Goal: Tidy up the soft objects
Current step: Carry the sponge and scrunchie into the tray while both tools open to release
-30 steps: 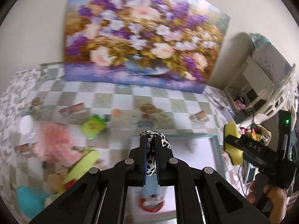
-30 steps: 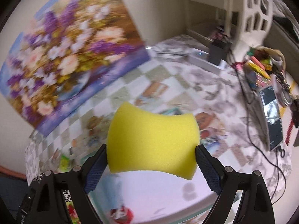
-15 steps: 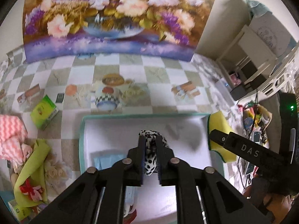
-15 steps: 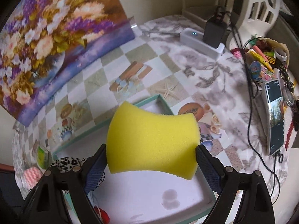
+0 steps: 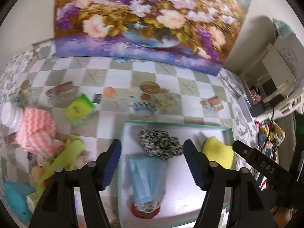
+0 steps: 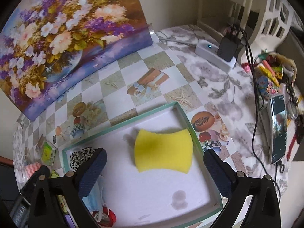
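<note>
A shallow white tray with a teal rim [image 5: 176, 125] [image 6: 121, 123] lies on the chequered tablecloth. In it lie a leopard-print scrunchie [image 5: 159, 147] [image 6: 80, 154], a blue face mask [image 5: 145, 178] [image 6: 95, 195] and a yellow sponge [image 6: 163, 152] [image 5: 218, 150]. My left gripper [image 5: 152, 163] hangs above the tray with its jaws opening; the scrunchie lies loose below them, free of the pads. My right gripper [image 6: 154, 169] is over the sponge, jaws opening wide, and the sponge lies loose between and ahead of the pads.
Left of the tray lie a pink chevron cloth [image 5: 36, 129], a green packet [image 5: 78, 110], a yellow-green soft toy [image 5: 62, 159] and a teal item [image 5: 17, 195]. A flower painting [image 5: 148, 19] leans on the wall. Right of the tray are a phone [image 6: 277, 129], cables and a power strip [image 6: 214, 55].
The left jaws opened and the scrunchie dropped from them into the tray. The right jaws spread and the sponge left them and now lies in the tray. Both grippers came lower.
</note>
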Demonstrator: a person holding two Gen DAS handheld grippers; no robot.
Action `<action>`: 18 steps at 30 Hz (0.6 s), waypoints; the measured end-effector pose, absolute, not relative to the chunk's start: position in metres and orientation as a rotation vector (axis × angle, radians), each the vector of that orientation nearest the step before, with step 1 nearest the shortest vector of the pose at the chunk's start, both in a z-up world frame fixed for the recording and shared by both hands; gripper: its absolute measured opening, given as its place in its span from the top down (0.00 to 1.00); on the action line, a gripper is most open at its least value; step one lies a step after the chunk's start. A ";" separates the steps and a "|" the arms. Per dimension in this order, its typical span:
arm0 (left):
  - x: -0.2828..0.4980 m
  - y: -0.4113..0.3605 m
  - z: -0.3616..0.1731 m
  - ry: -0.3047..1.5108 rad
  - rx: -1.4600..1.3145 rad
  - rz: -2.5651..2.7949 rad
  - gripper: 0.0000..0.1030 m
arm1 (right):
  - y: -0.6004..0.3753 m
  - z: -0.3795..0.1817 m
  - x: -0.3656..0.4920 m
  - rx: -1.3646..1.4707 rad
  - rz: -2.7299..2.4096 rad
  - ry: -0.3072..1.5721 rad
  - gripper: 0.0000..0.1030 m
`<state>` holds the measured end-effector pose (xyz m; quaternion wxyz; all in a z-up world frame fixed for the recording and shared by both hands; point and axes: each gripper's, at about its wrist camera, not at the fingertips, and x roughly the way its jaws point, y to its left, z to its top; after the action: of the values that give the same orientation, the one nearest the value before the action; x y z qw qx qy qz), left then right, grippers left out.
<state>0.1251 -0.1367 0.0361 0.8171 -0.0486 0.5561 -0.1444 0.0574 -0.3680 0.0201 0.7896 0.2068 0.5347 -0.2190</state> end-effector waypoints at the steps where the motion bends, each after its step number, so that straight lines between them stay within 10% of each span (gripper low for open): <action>1: 0.127 -0.130 0.038 1.182 -0.112 -0.293 0.30 | -0.364 0.025 0.058 0.431 -0.469 1.144 0.00; 18: 0.127 0.071 0.048 1.165 -0.221 0.122 0.29 | -0.250 0.033 0.086 0.279 -0.281 1.157 0.00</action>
<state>0.1267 0.0707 0.0483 0.8277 -0.1042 0.5485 0.0575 0.0857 -0.2499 0.0333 0.8188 0.1311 0.5430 -0.1320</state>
